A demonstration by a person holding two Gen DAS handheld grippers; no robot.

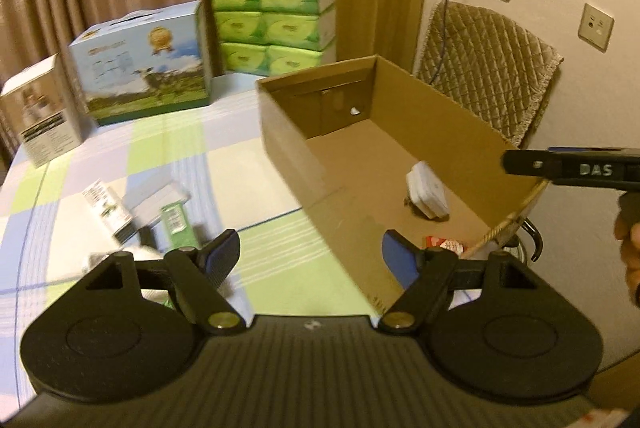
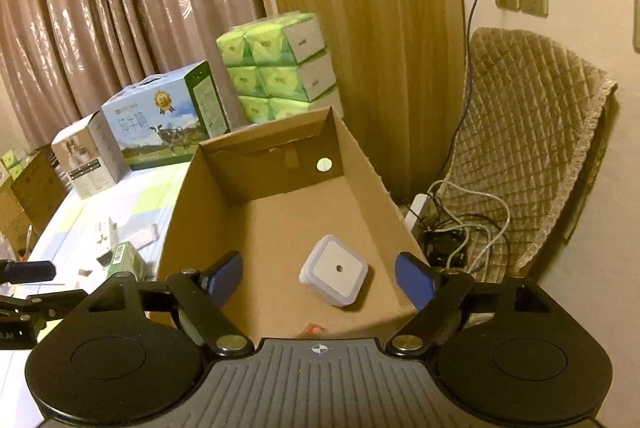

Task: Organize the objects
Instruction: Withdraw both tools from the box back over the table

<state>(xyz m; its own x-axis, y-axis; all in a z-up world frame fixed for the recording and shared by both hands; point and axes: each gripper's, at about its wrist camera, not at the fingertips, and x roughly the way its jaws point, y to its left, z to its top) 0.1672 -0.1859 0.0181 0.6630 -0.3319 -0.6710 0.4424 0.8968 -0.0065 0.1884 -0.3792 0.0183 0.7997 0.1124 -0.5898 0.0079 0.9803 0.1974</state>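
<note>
An open cardboard box (image 1: 288,155) (image 2: 192,211) stands on the checked tablecloth. Inside it lie a white square plug-in night light (image 1: 427,189) (image 2: 334,274) and a small red-and-white packet (image 1: 444,244) (image 2: 314,328). My left gripper (image 1: 312,260) is open and empty, astride the box's near left wall. My right gripper (image 2: 319,280) is open and empty, above the box's near end, with the night light between and just beyond its fingers. Several small boxes (image 1: 108,209) and a green carton (image 1: 178,224) (image 2: 126,260) lie on the table left of the box.
A blue milk carton case (image 1: 144,63) (image 2: 164,115), a white box (image 1: 40,115) (image 2: 88,159) and stacked green tissue packs (image 1: 272,19) (image 2: 280,67) stand at the back. A quilted chair (image 1: 488,67) (image 2: 520,147) and cables (image 2: 460,228) are to the right.
</note>
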